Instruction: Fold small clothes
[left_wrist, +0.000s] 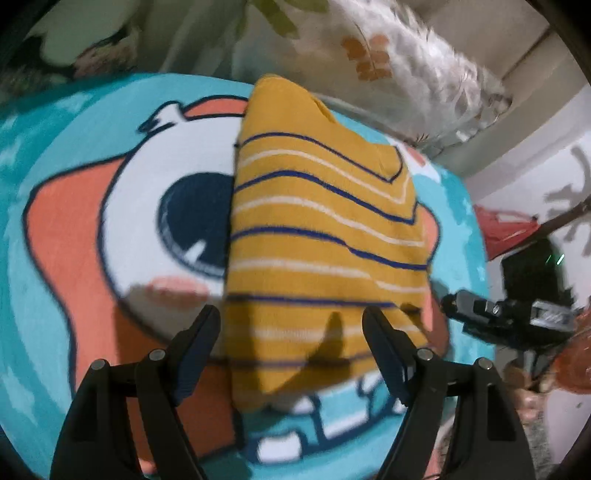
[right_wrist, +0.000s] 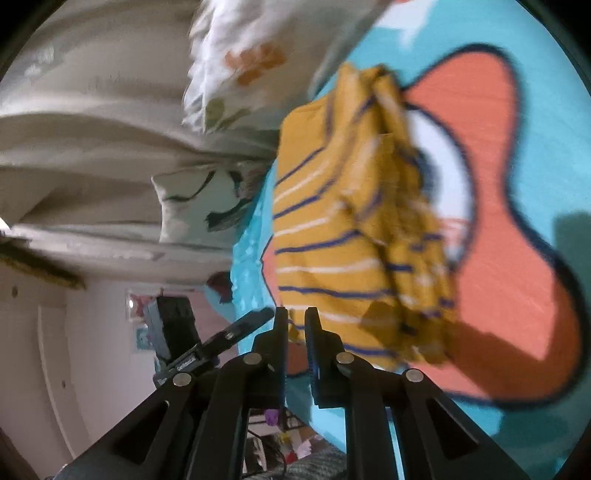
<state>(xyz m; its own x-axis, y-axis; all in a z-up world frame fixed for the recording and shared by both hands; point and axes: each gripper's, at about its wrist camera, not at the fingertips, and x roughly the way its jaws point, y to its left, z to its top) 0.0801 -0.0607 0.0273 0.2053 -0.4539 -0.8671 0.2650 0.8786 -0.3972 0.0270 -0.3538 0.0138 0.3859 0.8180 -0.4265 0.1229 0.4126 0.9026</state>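
The yellow striped garment (left_wrist: 321, 229) lies on a round cartoon-fish rug (left_wrist: 74, 229), roughly at its middle, covering part of the fish's big white eye. It is already folded into a narrow, several-layered packet, with blue and white stripes running across it. In the right wrist view the stacked edges (right_wrist: 399, 221) show as loose, rumpled layers along 1 side.

By its look it is a light, soft knit: limp, with no stiffness of its own, so any lifted part will probably droop and the layers could slide apart. It is not fragile or slippery, though the rug's pile may drag on it. The best hold is likely a pinch at a corner or through all layers at the near end (left_wrist: 280, 384), so the packet moves as 1 piece.

The left gripper (left_wrist: 291, 332) hovers over that near end with its jaws wide apart and nothing between them. The right gripper (right_wrist: 295, 325) sits at the garment's edge with its jaws narrowed to a slim gap; a bit of yellow fabric shows at the tips, but I cannot tell whether it is pinched.

Floral cushions (left_wrist: 369, 55) lie beyond the rug. No brand, label or legible writing shows anywhere.
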